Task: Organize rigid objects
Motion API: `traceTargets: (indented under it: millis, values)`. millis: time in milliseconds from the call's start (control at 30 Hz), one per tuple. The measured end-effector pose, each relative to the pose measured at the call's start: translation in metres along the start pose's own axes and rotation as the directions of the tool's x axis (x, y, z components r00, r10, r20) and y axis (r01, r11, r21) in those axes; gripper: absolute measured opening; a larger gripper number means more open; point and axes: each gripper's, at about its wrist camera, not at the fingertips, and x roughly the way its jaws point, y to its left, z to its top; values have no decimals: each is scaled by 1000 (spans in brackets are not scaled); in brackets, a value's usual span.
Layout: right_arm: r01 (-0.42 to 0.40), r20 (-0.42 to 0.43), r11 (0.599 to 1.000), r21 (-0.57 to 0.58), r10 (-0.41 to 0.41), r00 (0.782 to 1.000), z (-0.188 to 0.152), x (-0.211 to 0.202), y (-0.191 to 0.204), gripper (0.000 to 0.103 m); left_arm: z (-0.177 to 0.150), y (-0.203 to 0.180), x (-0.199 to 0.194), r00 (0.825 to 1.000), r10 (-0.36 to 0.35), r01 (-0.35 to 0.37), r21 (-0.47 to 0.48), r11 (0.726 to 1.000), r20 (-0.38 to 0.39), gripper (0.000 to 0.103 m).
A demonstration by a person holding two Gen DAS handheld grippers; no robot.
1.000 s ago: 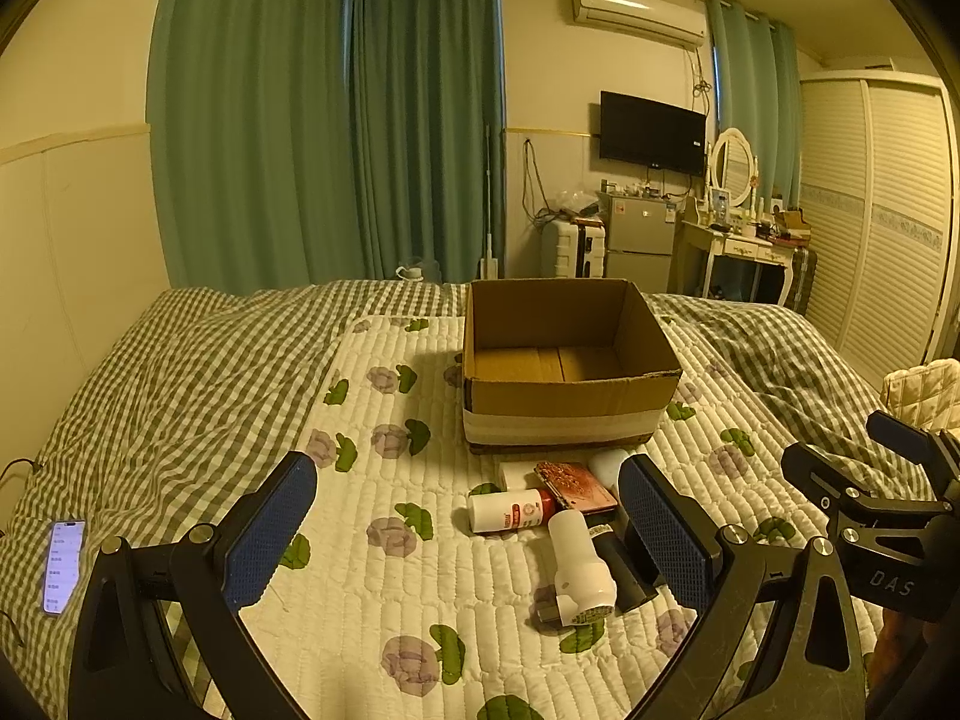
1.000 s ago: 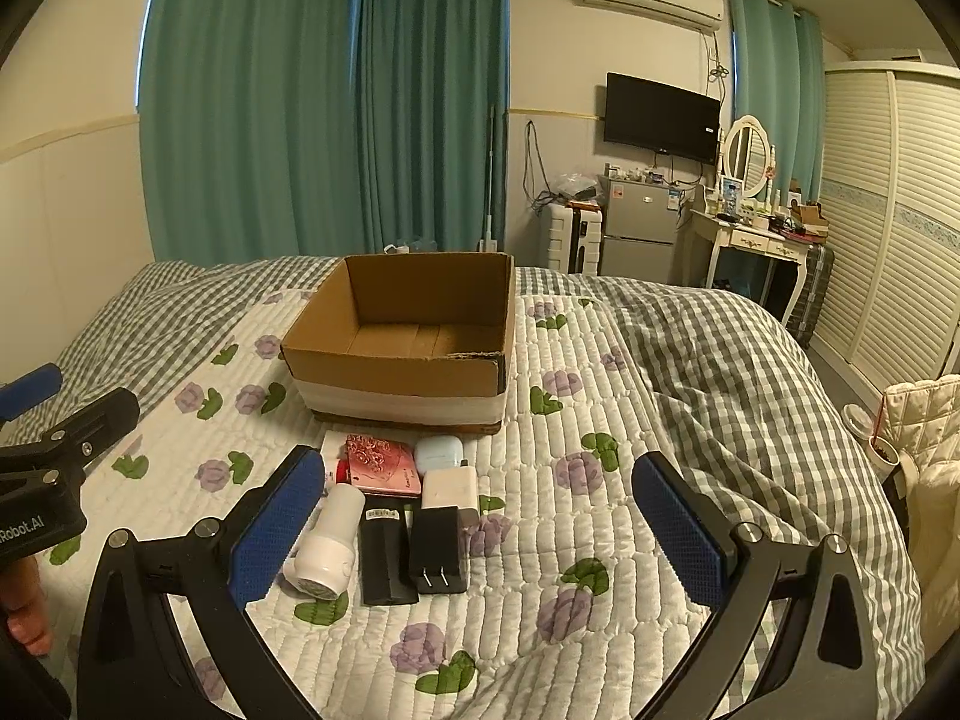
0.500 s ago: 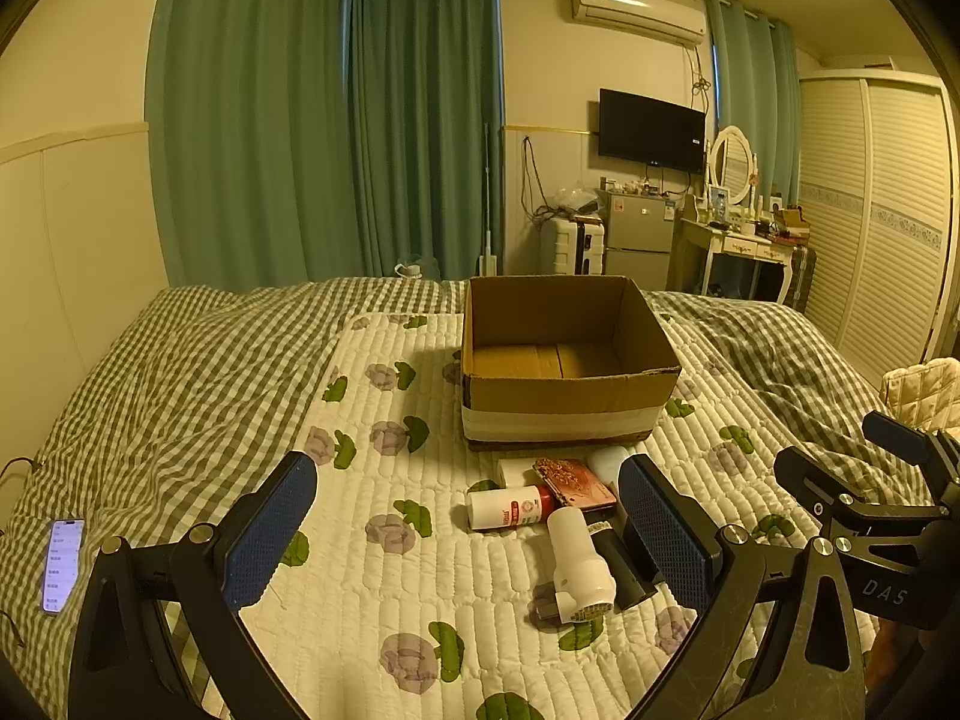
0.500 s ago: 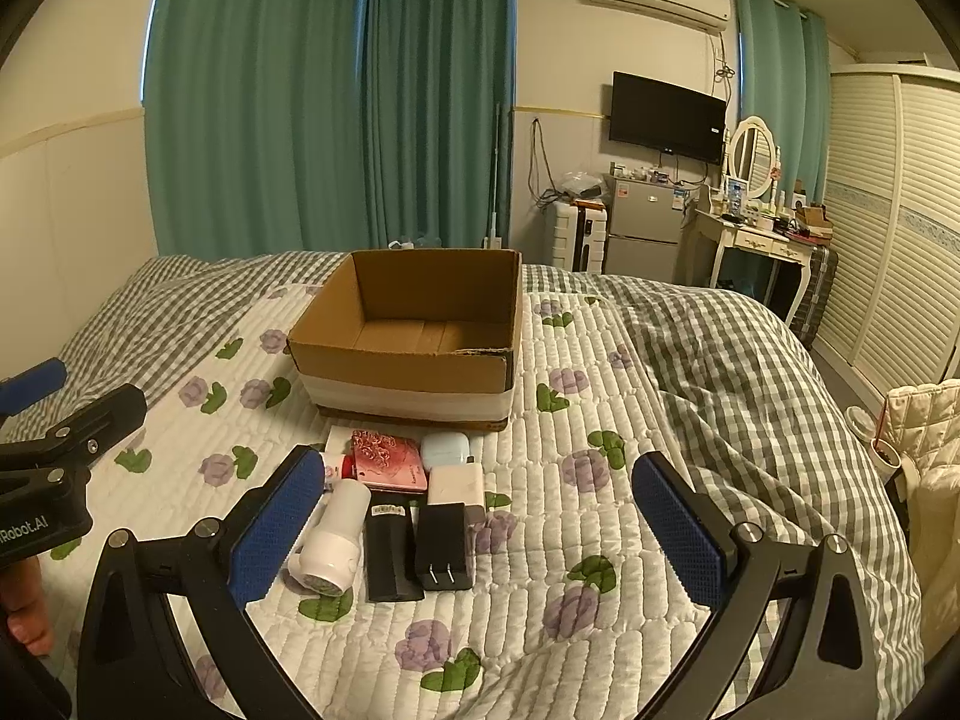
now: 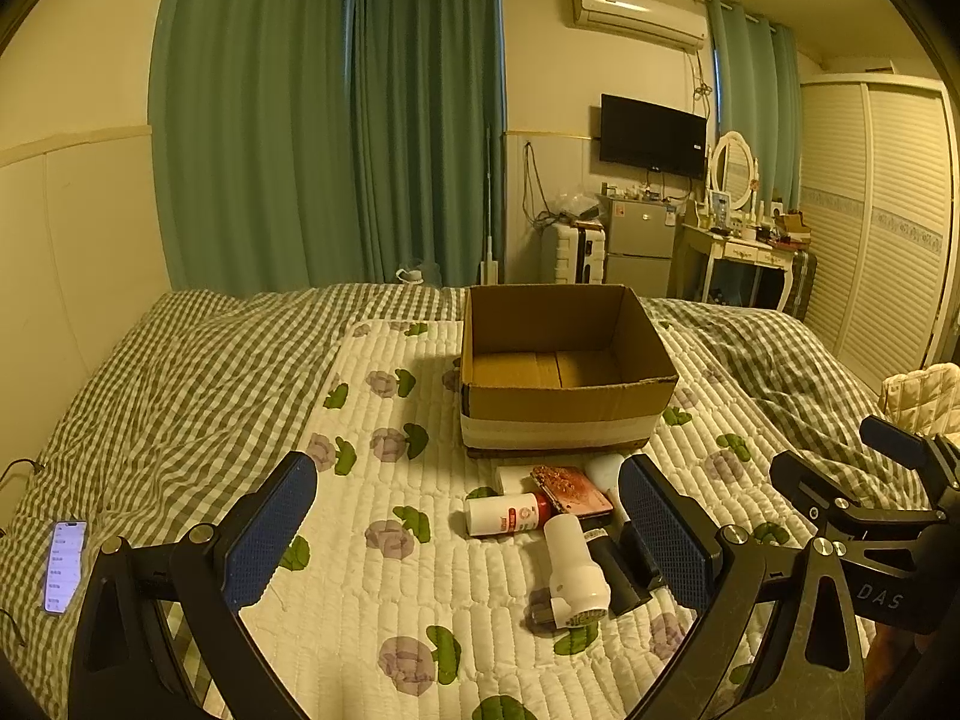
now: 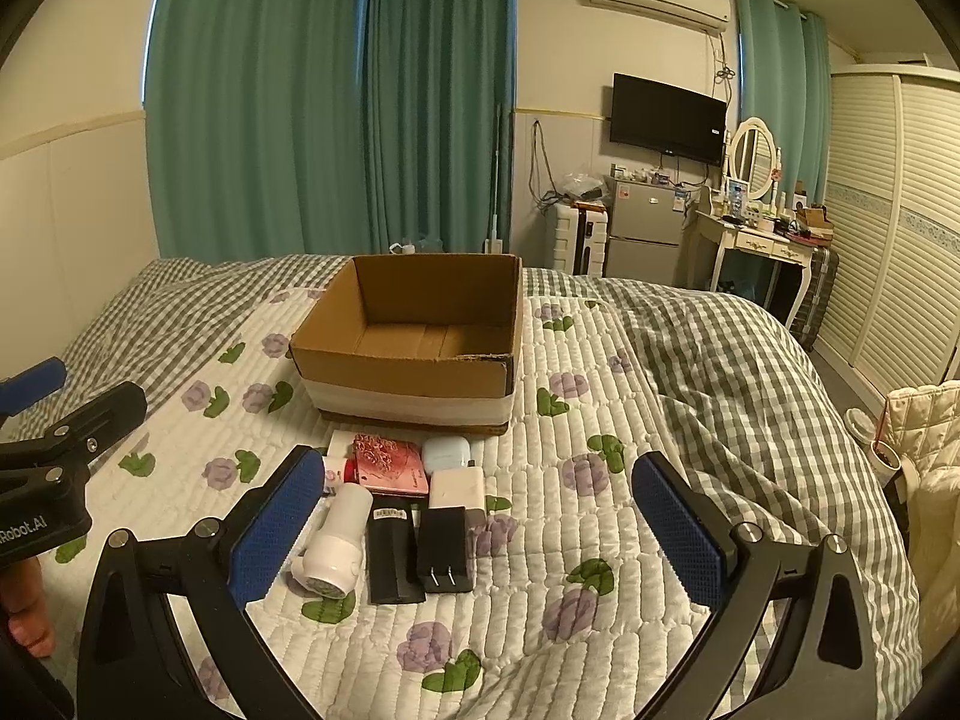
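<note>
An open, empty cardboard box stands on the quilted bed. In front of it lies a cluster of small items: a white cylinder device, a white bottle with a red label, a red patterned case, a pale earbud case, a white charger, a black charger and a black bar. My left gripper is open and empty above the bed, left of the cluster. My right gripper is open and empty, above the cluster's near side.
A phone lies on the checked blanket at the far left. The bed's right edge drops to the floor by a wardrobe. A dresser, fridge and TV stand at the back wall behind the box.
Both views have shifted only slightly; the box and the items appear a little lower and nearer. Both grippers stay open and empty.
</note>
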Motion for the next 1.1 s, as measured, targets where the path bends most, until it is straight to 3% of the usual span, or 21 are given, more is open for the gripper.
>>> traceTargets:
  millis: [267, 467, 600, 800, 900, 1000, 1033, 1100]
  values:
    - [7, -48, 999, -36, -9, 999, 13, 22, -8, 103, 5, -7, 26, 999, 7, -7, -5, 1000, -48, 103]
    - [20, -138, 999, -37, -25, 990, 5, 62, -20, 103, -8, -18, 68, 989, 18, -18, 5, 1000, -150, 101]
    - [7, -221, 1000, -25, -12, 975, -16, 90, -27, 103, -34, -30, 102, 966, 12, -6, 23, 1000, -257, 101]
    - [-16, -296, 1000, 3, 17, 955, -29, 111, -33, 103, -70, -50, 144, 913, -25, 46, 43, 998, -407, 98]
    - [-19, -312, 1000, 5, 19, 950, -33, 115, -33, 103, -80, -60, 155, 888, -72, 105, 47, 993, -455, 80]
    - [-18, -326, 1000, -11, 13, 945, -34, 118, -28, 103, -83, -64, 158, 861, -153, 177, 4, 984, -485, 52]
    - [-17, -330, 1000, -19, 10, 944, -34, 119, -27, 103, -82, -66, 156, 863, -157, 183, 7, 983, -480, 45]
    - [-21, -339, 999, -29, 10, 941, -34, 120, -23, 102, -79, -65, 150, 882, -118, 150, 36, 988, -456, 44]
